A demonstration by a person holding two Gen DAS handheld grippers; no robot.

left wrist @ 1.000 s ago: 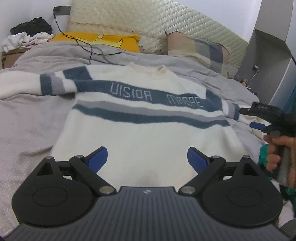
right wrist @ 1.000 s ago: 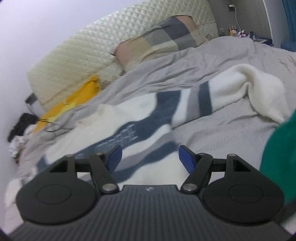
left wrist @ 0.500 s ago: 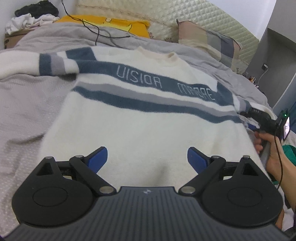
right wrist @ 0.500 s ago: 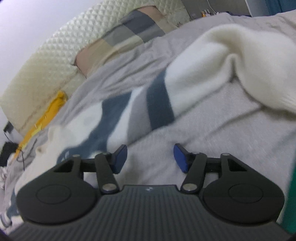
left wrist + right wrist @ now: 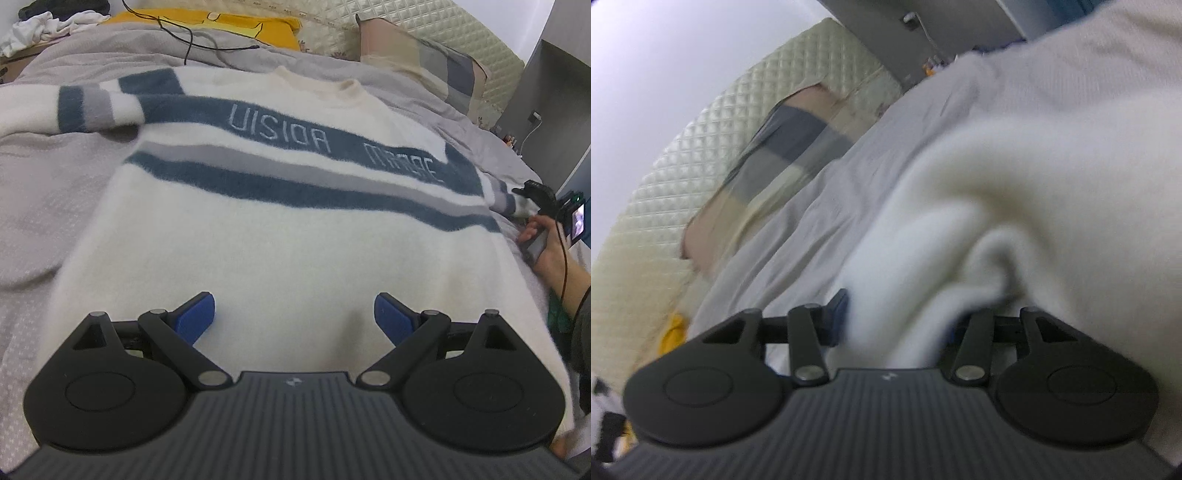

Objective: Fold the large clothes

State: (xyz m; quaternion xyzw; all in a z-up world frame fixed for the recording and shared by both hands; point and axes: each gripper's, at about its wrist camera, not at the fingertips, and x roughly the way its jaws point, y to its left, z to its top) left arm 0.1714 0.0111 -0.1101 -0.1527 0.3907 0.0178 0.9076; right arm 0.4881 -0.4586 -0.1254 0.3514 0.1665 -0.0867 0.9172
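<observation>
A cream sweater (image 5: 280, 251) with blue and grey stripes and lettering lies flat, front up, on the grey bedcover (image 5: 48, 192). My left gripper (image 5: 293, 317) hovers open over its lower body, with nothing between the blue pads (image 5: 195, 317). At the far right a hand holds my right gripper (image 5: 532, 192) at the striped sleeve. In the right wrist view the white sleeve (image 5: 960, 236) bunches up between the fingers of the right gripper (image 5: 897, 317). Its jaws are closing around the cloth. The left pad (image 5: 840, 306) shows; the right one is hidden by cloth.
A yellow pillow (image 5: 236, 18) and a checked pillow (image 5: 424, 62) lean on the quilted headboard (image 5: 676, 173). A black cable (image 5: 192, 40) trails over the cover behind the sweater. Loose clothes (image 5: 48, 26) are piled at the back left. A grey cabinet (image 5: 554, 96) stands on the right.
My right gripper swept along the sleeve from its striped part to the white end, rolling, and its jaws narrowed around the cloth. The left gripper sank closer to the sweater, still open.
</observation>
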